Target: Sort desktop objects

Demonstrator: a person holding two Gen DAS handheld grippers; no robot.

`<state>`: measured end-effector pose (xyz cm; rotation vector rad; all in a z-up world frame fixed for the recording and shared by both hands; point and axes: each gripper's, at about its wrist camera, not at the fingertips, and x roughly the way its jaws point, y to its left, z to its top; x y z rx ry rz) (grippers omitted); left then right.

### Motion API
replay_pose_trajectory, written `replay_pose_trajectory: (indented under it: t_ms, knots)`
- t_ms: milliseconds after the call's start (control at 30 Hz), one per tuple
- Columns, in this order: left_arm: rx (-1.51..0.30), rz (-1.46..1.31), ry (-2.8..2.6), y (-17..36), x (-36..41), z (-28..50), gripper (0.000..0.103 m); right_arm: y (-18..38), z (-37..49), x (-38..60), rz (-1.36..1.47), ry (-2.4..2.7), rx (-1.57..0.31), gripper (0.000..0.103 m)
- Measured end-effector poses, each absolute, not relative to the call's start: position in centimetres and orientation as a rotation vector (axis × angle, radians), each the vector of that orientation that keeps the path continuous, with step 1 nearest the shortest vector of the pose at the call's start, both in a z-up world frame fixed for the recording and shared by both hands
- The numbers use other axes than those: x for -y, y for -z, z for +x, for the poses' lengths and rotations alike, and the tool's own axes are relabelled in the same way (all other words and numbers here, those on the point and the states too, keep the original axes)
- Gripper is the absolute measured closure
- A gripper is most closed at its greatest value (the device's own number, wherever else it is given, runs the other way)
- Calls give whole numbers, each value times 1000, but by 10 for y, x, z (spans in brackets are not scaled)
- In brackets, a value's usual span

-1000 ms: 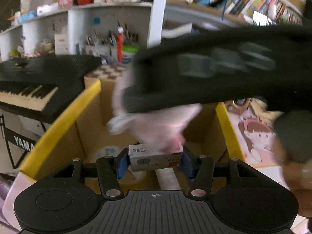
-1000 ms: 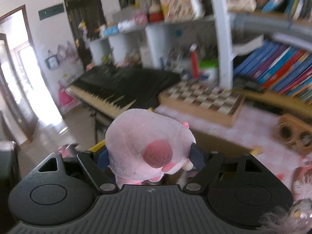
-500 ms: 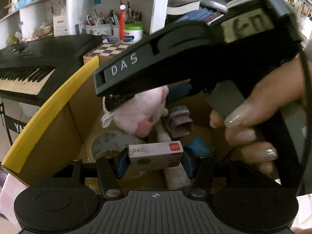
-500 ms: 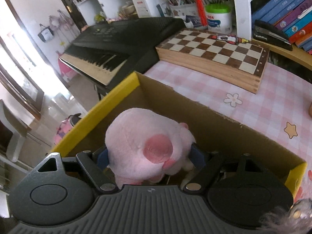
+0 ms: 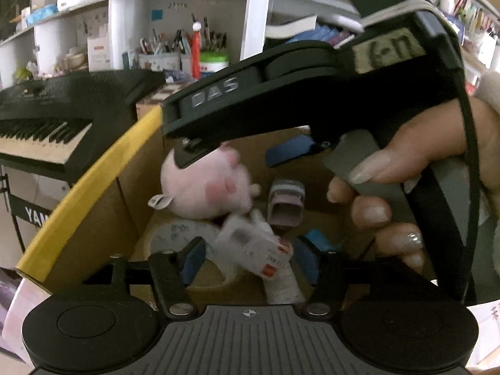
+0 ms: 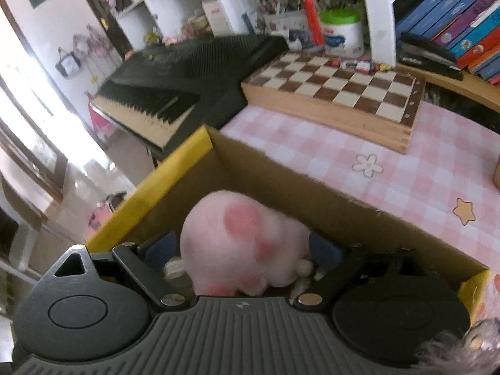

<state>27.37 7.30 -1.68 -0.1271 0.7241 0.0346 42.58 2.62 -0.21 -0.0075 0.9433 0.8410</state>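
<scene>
Keyboard: black electric piano [image 6: 187, 72] at far left, beside the table edge.
Cardboard box [image 6: 175, 172]: yellow-rimmed, on the pink checked tablecloth [image 6: 359, 156].
Left gripper [image 5: 250, 256]: jaws opening; small white box [image 5: 256, 250] tilted, loose between the pads, over the box.
Right gripper [image 6: 240, 254]: jaws opening; pink plush toy [image 6: 243, 247] between them, inside the box.
Chessboard [image 6: 337, 87]: behind the box.
Shelves: books [image 6: 462, 25] at right.
</scene>
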Motion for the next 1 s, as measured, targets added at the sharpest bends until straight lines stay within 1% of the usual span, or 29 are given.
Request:
replay_pose_trajectory:
  t_ms: [100, 133, 200, 367, 433, 767, 833, 1000]
  knots:
    - [-690, -131, -21, 8, -76, 268, 35, -10, 422, -16, 27, -826, -906, 10]
    - [-675, -132, -15, 4, -77, 266, 31, -14, 419, -11, 39, -817, -892, 10]
    - [-643, -133, -7, -2, -81, 260, 26, -24, 412, -2, 62, -801, -859, 10]
    - [-583, -149, 5, -16, -94, 248, 23, -47, 387, 22, 91, -750, -767, 10]
    - [-566, -150, 7, -21, -97, 241, 20, -55, 373, 31, 89, -726, -736, 10]
    - [-496, -133, 34, -43, -103, 191, 16, -69, 299, 73, 119, -577, -633, 9]
    - [-484, -135, 42, -45, -104, 179, 13, -70, 280, 81, 115, -542, -609, 9]
    - [-467, -139, 64, -49, -103, 153, 13, -69, 236, 101, 115, -460, -572, 9]
